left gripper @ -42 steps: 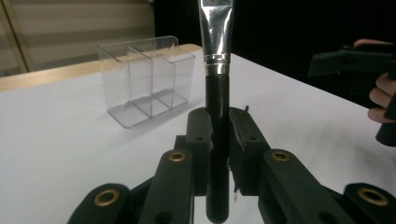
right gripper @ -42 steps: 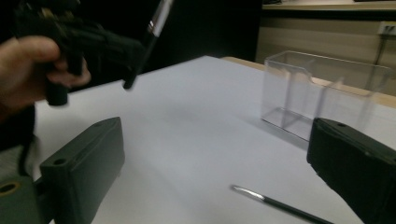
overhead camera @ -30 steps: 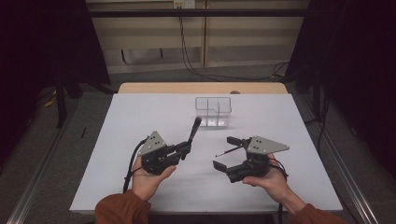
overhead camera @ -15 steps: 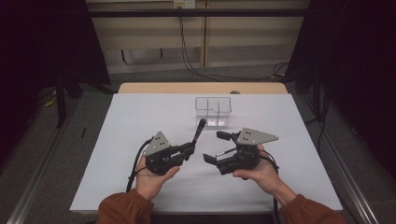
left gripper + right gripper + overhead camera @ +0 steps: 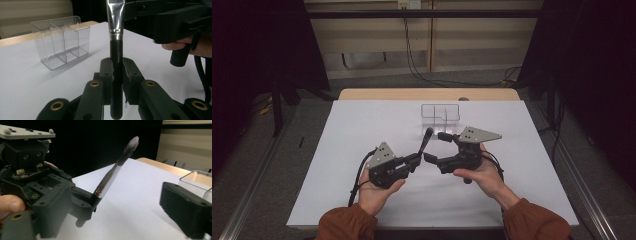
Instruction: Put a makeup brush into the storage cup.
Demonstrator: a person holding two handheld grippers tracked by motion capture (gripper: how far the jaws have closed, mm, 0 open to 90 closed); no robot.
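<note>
- While the left gripper (image 5: 416, 160) clenches the black handle of a silver-ferruled makeup brush (image 5: 116, 65), the brush rises tilted from its jaws, bristles toward the far side.
- Right gripper (image 5: 435, 147), just right of the brush, has its jaws apart and just been closing; the brush's upper part stands between them, unpressed.
- Clear plastic compartment box (image 5: 440, 115) sits farther on the white table (image 5: 337, 150).

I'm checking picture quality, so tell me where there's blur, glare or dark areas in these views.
Right gripper view: the brush tip is soft and blurred against black. Left gripper view: its silver ferrule and the clear organizer catch glare. High view: the white table is evenly lit, the surroundings dark.
</note>
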